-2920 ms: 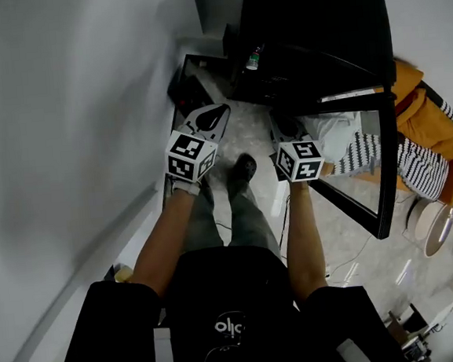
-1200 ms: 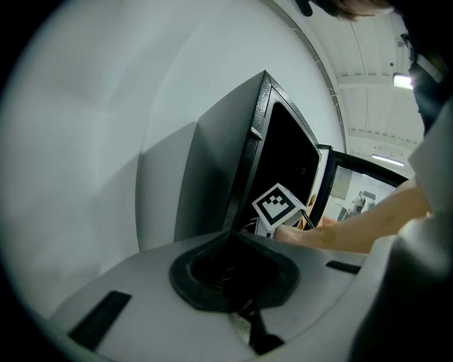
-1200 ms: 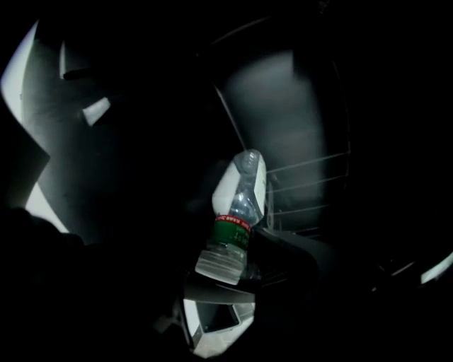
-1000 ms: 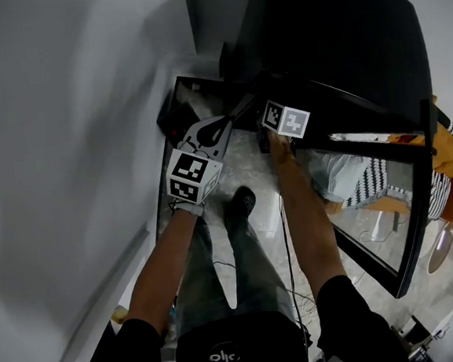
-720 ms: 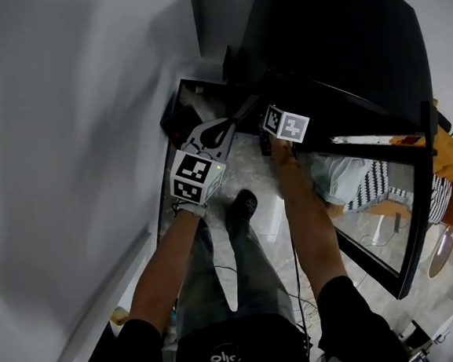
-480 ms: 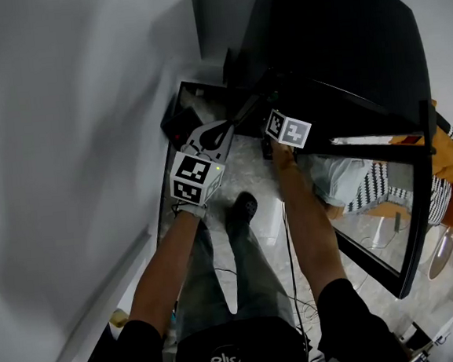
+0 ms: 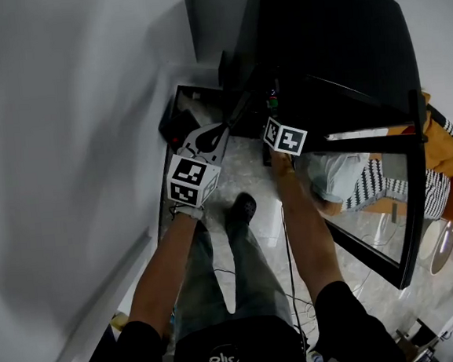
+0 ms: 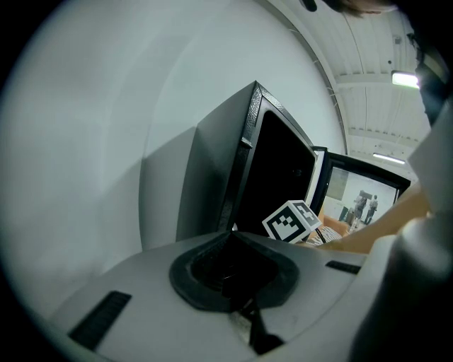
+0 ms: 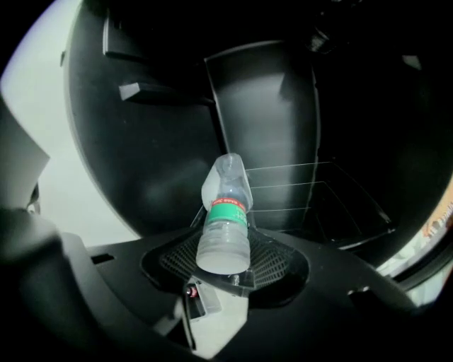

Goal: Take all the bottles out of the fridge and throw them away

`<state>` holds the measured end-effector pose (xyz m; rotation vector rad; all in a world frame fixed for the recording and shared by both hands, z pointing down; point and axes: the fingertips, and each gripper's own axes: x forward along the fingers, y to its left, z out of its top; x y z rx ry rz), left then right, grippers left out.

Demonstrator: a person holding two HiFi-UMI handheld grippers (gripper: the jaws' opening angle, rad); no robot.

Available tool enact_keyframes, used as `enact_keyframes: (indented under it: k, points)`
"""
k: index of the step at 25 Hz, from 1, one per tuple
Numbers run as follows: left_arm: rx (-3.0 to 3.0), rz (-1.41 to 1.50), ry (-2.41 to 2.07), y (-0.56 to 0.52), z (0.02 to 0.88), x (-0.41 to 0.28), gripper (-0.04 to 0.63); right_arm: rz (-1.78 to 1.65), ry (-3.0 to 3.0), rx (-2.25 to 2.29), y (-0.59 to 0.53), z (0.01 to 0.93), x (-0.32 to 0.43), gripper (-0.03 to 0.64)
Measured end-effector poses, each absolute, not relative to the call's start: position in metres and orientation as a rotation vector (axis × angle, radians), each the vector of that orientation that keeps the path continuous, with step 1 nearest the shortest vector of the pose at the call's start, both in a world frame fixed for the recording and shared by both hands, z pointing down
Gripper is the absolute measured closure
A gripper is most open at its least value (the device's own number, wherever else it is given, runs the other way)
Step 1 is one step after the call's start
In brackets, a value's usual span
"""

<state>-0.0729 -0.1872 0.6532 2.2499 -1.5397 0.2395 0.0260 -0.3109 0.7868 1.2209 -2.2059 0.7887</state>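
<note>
Head view, room: a white wall (image 7: 66, 151) is running down the left, and a pale speckled floor (image 7: 250, 162) is lying under the person's feet.
Fridge: a black fridge (image 7: 332, 41) is standing against the wall, with its glass door (image 7: 368, 179) swinging wide open to the right.
Beyond the door: a second person (image 7: 436, 142) in orange and striped clothing is sitting or crouching at the right edge.
Count of bottles: one bottle (image 9: 226, 215) is showing. It is clear plastic with a green label band.
Count of shelves: one glass shelf (image 9: 304, 191) is showing in the dark fridge interior.
Count of grippers: two, each carrying one marker cube (image 7: 191, 179).
Right arm: it is stretching forward, with the right gripper (image 7: 275, 118) reaching into the fridge opening and pointing downward.
Right fingers: they have just been closing and are now pinching the bottle, which is lying tilted between them. Its base is facing the camera and its neck is pointing into the fridge.
Left arm: it is bending at the person's side, holding the left gripper (image 7: 223, 128) in front of the fridge, low over the floor.
Left fingers: they are pressing together with nothing between them.
Feet: one dark shoe (image 7: 243, 209) is showing between the arms.
</note>
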Motion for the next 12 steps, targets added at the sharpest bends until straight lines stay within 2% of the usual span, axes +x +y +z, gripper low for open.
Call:
enact_keyframes:
  k: [12]
  points:
    - [2.298,0.256,-1.498,-0.168,0.624,-0.065,0.588,0.722,-2.207,1.306,-0.270,0.739,0.070,0.416]
